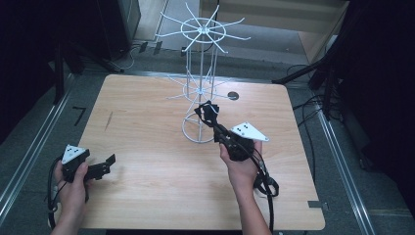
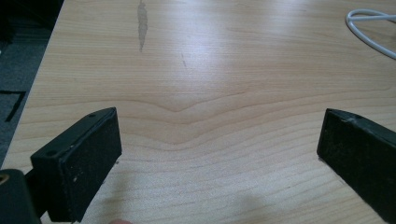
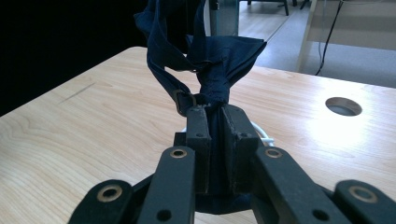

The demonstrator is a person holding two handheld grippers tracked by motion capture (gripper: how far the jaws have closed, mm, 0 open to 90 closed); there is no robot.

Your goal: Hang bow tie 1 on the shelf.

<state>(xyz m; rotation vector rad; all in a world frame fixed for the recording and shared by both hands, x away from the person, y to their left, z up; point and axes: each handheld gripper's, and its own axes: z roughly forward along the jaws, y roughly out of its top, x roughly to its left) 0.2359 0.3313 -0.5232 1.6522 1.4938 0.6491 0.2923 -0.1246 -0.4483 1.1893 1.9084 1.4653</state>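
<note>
A dark blue bow tie with a strap and small buckle is pinched between the jaws of my right gripper, which is shut on it. In the high view my right gripper holds the bow tie up beside the lower part of a white wire display rack standing mid-table. My left gripper rests near the table's left front edge. Its jaws stand wide apart in the left gripper view with bare wood between them.
The light wooden table has a round cable hole behind the rack. The rack's white base ring curves in at the far right of the left gripper view. Dark stands and cables surround the table on the floor.
</note>
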